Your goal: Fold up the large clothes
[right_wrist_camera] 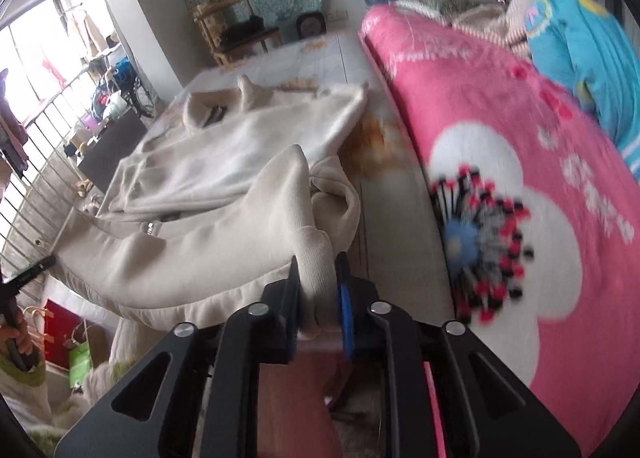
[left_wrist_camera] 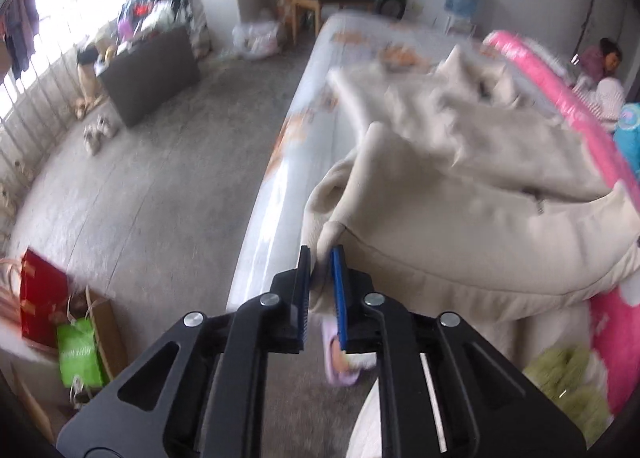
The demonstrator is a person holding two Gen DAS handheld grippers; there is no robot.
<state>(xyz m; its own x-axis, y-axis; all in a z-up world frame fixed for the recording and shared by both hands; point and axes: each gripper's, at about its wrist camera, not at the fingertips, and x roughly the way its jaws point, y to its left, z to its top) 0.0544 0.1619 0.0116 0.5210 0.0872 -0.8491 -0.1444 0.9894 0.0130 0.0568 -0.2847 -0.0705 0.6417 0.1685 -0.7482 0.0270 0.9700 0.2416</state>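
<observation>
A large cream hooded sweatshirt (left_wrist_camera: 472, 194) lies spread over the near part of the mattress (left_wrist_camera: 344, 54). My left gripper (left_wrist_camera: 320, 258) is shut on a fold of its cream fabric at the near left edge, lifted over the bed's side. In the right wrist view the same sweatshirt (right_wrist_camera: 224, 162) stretches away to the left. My right gripper (right_wrist_camera: 318, 264) is shut on a ribbed cuff or hem of it, held above the bed's near edge. The left gripper (right_wrist_camera: 28, 274) shows at the far left of that view.
A pink flowered blanket (right_wrist_camera: 500, 162) covers the right side of the bed, with a blue pillow (right_wrist_camera: 580, 42) and a person (left_wrist_camera: 604, 66) beyond. Left of the bed is grey floor (left_wrist_camera: 160, 186) with shopping bags (left_wrist_camera: 76, 346), a dark box (left_wrist_camera: 152, 74) and a railing (right_wrist_camera: 44, 162).
</observation>
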